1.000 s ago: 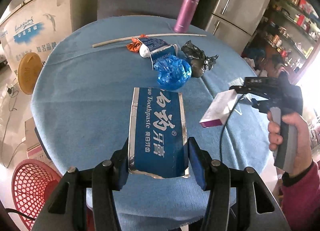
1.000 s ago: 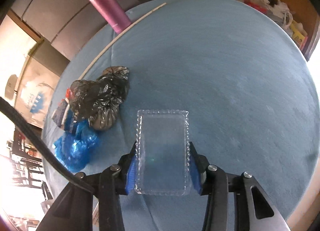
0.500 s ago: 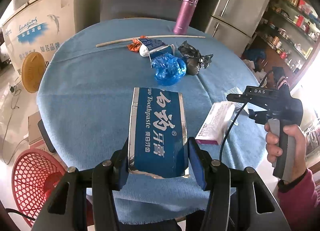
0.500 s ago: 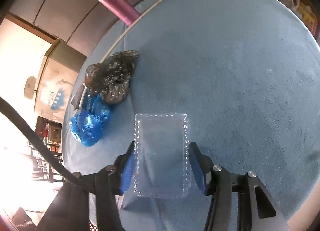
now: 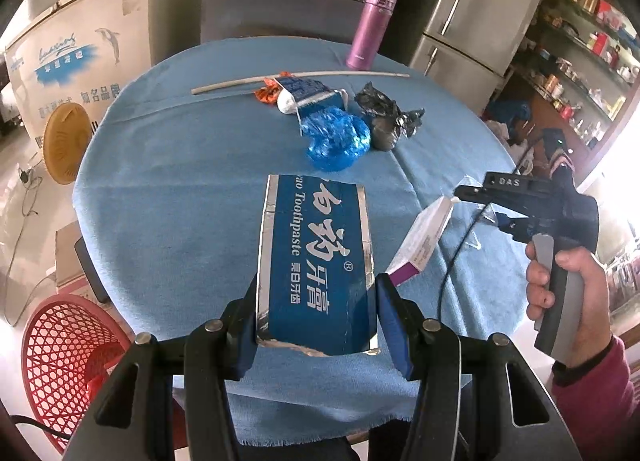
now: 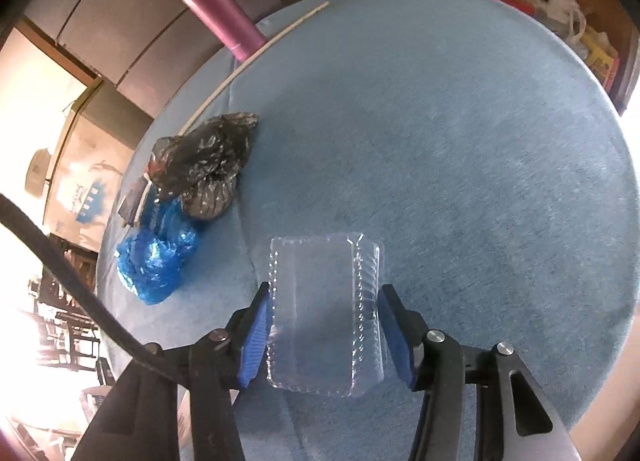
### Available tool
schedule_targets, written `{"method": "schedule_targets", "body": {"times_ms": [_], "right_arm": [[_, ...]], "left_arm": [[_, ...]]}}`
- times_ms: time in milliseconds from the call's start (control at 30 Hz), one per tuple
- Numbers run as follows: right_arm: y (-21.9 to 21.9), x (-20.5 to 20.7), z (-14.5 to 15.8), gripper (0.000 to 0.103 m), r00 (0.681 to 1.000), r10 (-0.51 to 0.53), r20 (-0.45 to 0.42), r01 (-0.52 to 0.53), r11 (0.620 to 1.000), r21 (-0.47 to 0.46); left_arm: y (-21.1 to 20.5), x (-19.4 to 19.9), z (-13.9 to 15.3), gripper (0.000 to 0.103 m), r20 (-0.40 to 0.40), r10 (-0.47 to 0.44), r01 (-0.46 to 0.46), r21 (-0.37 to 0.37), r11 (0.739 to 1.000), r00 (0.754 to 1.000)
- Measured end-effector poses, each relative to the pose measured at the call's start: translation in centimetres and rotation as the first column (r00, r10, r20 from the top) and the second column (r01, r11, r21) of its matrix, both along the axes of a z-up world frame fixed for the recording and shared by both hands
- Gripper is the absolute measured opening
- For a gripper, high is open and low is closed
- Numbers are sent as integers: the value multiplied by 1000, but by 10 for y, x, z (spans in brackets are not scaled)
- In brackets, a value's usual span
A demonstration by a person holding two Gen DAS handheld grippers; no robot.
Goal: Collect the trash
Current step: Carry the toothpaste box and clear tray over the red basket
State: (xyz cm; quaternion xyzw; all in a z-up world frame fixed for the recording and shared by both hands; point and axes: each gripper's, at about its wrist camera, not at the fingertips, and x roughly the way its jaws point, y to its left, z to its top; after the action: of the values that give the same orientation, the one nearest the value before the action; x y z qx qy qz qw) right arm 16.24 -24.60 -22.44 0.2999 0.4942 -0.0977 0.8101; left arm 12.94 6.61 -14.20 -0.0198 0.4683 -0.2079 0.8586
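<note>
Left fingers (image 5: pixel 382 321) clamping toothpaste box (image 5: pixel 316 261), long axis pointing away

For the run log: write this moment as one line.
left gripper: shut on toothpaste box | right gripper: closing, clear tray between jaws

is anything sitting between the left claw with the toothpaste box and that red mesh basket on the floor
Nothing visible blocks it. The left claw holds the blue toothpaste box above the blue-clothed table's edge, and the red mesh basket stands lower left, open.
</note>
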Motion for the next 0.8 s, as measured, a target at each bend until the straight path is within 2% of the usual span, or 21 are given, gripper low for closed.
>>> {"method": "schedule_targets", "body": {"times_ms": [233,433,533,633,800], "right_arm": [[2,-13,45,50,992,-15,127,34,989,-143],[31,-21,86,50,957,90,277,-42,984,-175],[57,-23,102,50,921,186,344,-139,978,-157],[84,-21,106,50,884,268,382,-243,963,-113],[141,-16,98,50,812,417,408,-416,904,-97]], "left_arm": [[12,-3,7,55,13,27,-26,-45,999,1000],[27,-12,17,55,36,81,-79,-55,995,996],[40,-20,26,55,65,123,-120,-48,992,990],[57,-29,32,55,81,177,-174,-40,984,981],[98,-46,33,55,79,301,-301,-15,954,950]]}}
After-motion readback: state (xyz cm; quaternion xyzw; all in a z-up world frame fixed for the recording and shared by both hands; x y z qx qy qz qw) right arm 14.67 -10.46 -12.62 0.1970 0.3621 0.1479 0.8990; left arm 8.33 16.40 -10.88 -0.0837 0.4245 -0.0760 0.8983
